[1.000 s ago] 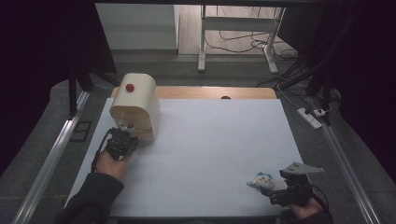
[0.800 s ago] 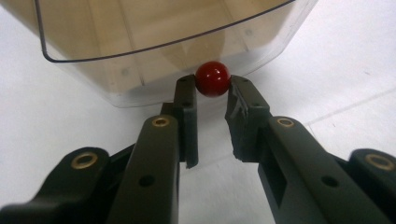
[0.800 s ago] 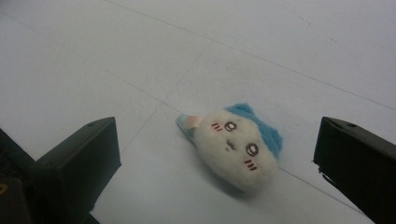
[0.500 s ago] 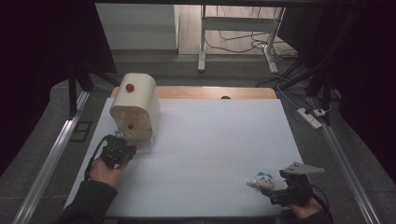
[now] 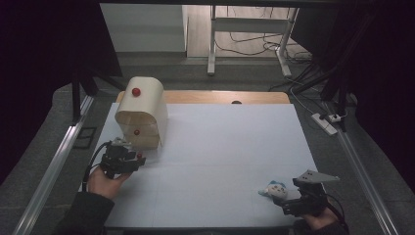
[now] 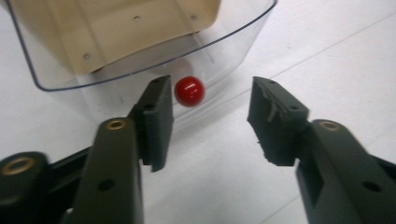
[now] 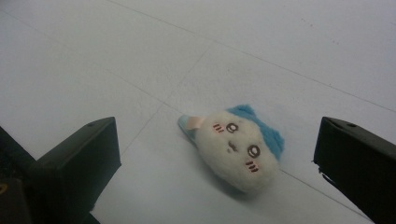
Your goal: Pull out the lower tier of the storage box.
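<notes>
left claw [image 5: 131,157] low at the left, its jaws just been opening, nothing pressed between them; right claw [image 5: 288,196] spread wide, level, hand [image 5: 318,218] behind it.

The cream wooden drawer cabinet [image 6: 116,32] and its clear plastic drawer [image 6: 140,70] run off the left gripper view's top edge.

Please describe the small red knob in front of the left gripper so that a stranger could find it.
Find the cream cabinet at the white table's left rear. Its clear bottom drawer stands pulled out. The knob is the red ball on that drawer's front, lowest of three, nearest the left gripper.
</notes>
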`<action>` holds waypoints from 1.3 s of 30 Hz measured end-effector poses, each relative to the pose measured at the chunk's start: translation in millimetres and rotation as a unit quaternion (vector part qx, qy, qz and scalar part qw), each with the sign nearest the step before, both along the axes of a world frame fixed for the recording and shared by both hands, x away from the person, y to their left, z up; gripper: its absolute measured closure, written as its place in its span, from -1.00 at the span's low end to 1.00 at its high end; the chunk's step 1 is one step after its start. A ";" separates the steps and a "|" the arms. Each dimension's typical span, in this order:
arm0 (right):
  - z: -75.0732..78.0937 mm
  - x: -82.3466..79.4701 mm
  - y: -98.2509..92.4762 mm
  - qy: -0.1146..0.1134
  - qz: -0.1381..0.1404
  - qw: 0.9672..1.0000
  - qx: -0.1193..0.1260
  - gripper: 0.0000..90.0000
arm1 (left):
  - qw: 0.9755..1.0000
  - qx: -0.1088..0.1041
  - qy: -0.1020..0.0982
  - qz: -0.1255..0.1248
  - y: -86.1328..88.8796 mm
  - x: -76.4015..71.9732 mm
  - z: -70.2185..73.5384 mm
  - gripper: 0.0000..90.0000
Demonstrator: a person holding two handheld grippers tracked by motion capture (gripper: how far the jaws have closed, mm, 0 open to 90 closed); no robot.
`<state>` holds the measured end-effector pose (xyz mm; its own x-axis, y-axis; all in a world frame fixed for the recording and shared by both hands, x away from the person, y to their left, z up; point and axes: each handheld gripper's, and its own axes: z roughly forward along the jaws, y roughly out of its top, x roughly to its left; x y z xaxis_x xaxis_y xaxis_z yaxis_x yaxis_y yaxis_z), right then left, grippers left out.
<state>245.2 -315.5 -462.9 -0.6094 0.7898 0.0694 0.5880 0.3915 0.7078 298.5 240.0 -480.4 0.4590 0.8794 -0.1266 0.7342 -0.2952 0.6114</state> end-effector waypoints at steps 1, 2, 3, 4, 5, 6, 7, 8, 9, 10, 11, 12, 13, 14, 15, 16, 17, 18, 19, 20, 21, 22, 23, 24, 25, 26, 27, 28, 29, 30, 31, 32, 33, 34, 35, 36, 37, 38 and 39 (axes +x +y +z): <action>0.0 0.0 -0.1 0.000 0.000 1.000 0.000 -1.00 | 1.000 -0.001 -0.001 -0.004 0.5 0.2 0.7 0.00; 0.0 0.0 0.0 0.001 -0.001 1.000 0.001 -1.00 | 1.000 -0.003 0.000 -0.009 0.9 0.5 1.4 -0.03; -0.1 0.1 0.0 0.001 0.000 1.000 0.002 -1.00 | 1.000 -0.006 0.000 -0.013 1.2 1.0 2.0 -0.09; -0.1 0.1 0.0 0.001 0.000 1.000 0.001 -1.00 | 1.000 -0.008 0.000 -0.019 1.9 1.4 2.9 -0.13; -0.1 0.0 0.0 0.001 0.000 1.000 0.000 -1.00 | 1.000 -0.011 0.000 -0.024 2.3 1.8 3.5 -0.17; -0.1 0.0 0.0 0.001 0.001 1.000 -0.001 -1.00 | 0.999 -0.014 0.001 -0.029 2.5 2.4 3.9 -0.22; -0.2 0.0 0.1 0.001 0.001 1.000 -0.001 -1.00 | 0.999 -0.014 0.001 -0.035 2.8 2.7 4.6 -0.28; -0.2 0.0 0.1 0.001 0.001 1.000 -0.001 -1.00 | 0.999 -0.014 -0.001 -0.041 2.9 2.8 5.0 -0.34; -0.2 0.0 0.0 0.001 0.001 1.000 -0.001 -1.00 | 0.999 -0.014 0.001 -0.048 3.2 3.6 5.5 -0.40; -0.2 0.1 -0.1 0.002 0.001 1.000 0.000 -1.00 | 0.998 -0.015 0.003 -0.053 3.0 4.3 6.1 -0.56; -0.2 0.1 -0.1 0.002 0.001 1.000 0.000 -1.00 | 0.998 -0.014 -0.003 -0.054 3.1 4.4 7.1 -0.56; -0.2 0.1 0.0 0.003 0.001 1.000 0.000 -1.00 | 0.998 -0.009 -0.005 -0.056 3.5 4.9 8.4 -0.61; -0.2 0.1 0.0 0.003 0.001 1.000 -0.001 -1.00 | 0.998 -0.008 -0.002 -0.059 4.0 5.8 9.7 -0.67; -0.3 0.1 0.1 0.003 0.001 1.000 -0.001 -1.00 | 0.998 -0.009 -0.003 -0.061 5.0 6.5 11.2 -0.72; -0.3 0.1 0.1 0.003 0.001 1.000 -0.001 -1.00 | 0.998 -0.013 -0.005 -0.062 6.3 7.1 12.4 -0.75; -0.3 0.1 0.1 0.003 0.001 1.000 -0.001 -1.00 | 0.998 -0.018 -0.003 -0.068 7.8 8.1 13.1 -0.79; -0.4 0.3 0.2 0.004 0.001 1.000 -0.001 -1.00 | 0.997 -0.024 0.001 -0.077 9.1 9.5 13.4 -0.89; -0.4 0.3 0.2 0.004 0.001 1.000 -0.001 -1.00 | 0.996 -0.025 0.001 -0.083 10.0 10.0 13.7 -0.89; -0.4 0.3 0.1 0.004 0.001 1.000 -0.001 -1.00 | 0.996 -0.025 -0.002 -0.087 10.6 10.5 13.9 -0.92; -0.4 0.4 0.3 0.005 0.000 1.000 0.000 -1.00 | 0.995 -0.025 -0.003 -0.095 11.5 11.6 14.0 -0.93; -0.4 0.4 0.3 0.005 0.000 1.000 0.000 -1.00 | 0.994 -0.028 -0.002 -0.101 12.7 12.9 14.4 -0.97; -0.4 0.5 0.3 0.005 0.000 1.000 -0.002 -1.00 | 0.994 -0.038 0.000 -0.103 13.5 14.0 14.9 -1.00; -0.5 0.5 0.3 0.005 0.001 1.000 -0.002 -1.00 | 0.993 -0.047 0.003 -0.107 14.6 15.3 15.6 -1.00; -0.5 0.7 0.4 0.006 0.001 1.000 -0.003 -1.00 | 0.993 -0.052 0.003 -0.108 15.0 16.1 16.8 -1.00; -0.5 0.7 0.4 0.006 0.001 1.000 -0.003 -1.00 | 0.993 -0.052 0.001 -0.109 14.5 16.7 18.1 -1.00; -0.6 0.7 0.4 0.006 0.001 1.000 -0.003 -1.00 | 0.993 -0.044 -0.001 -0.111 14.2 17.3 19.8 -1.00; -0.6 0.8 0.5 0.007 0.001 1.000 -0.002 -1.00 | 0.993 -0.040 -0.006 -0.109 13.0 17.7 21.0 -1.00; -0.8 0.9 0.7 0.006 0.000 1.000 -0.002 -1.00 | 0.993 -0.038 -0.005 -0.111 12.4 18.9 22.0 -1.00; -0.7 0.9 0.5 0.007 0.001 1.000 -0.002 -1.00 | 0.993 -0.037 -0.003 -0.112 11.4 20.5 22.3 -1.00; -0.7 1.0 0.5 0.007 0.001 1.000 -0.003 -1.00 | 0.993 -0.032 -0.002 -0.113 10.2 22.1 22.4 -1.00; -0.7 1.0 0.6 0.008 0.001 1.000 -0.003 -1.00 | 0.994 -0.027 0.000 -0.111 8.7 24.0 21.8 -1.00; -0.8 1.0 0.6 0.008 0.001 1.000 -0.003 -1.00 | 0.994 -0.022 0.003 -0.110 7.3 26.3 20.8 -1.00; -0.8 1.0 0.6 0.008 0.001 1.000 -0.003 -1.00 | 0.994 -0.016 0.003 -0.109 6.1 28.4 19.7 -0.99; -0.9 1.0 0.6 0.008 0.001 1.000 -0.002 -1.00 | 0.994 -0.010 0.004 -0.109 5.4 30.7 18.7 -0.98; -0.8 1.1 0.6 0.009 0.001 1.000 -0.003 -1.00 | 0.994 -0.010 0.008 -0.107 4.5 33.2 17.2 -0.96; -0.8 1.1 0.5 0.009 0.000 1.000 -0.003 -1.00 | 0.994 -0.008 0.013 -0.106 4.4 36.0 16.0 -0.95; -1.0 1.2 0.4 0.009 0.001 1.000 -0.002 -1.00 | 0.994 -0.010 0.016 -0.106 4.0 38.3 14.4 -0.94; -1.0 1.2 0.3 0.009 0.001 1.000 -0.003 -1.00 | 0.994 -0.009 0.020 -0.107 4.1 40.3 12.8 -0.93; -0.9 1.1 0.2 0.009 0.001 1.000 -0.003 -1.00 | 0.994 -0.004 0.024 -0.105 3.9 41.8 11.1 -0.90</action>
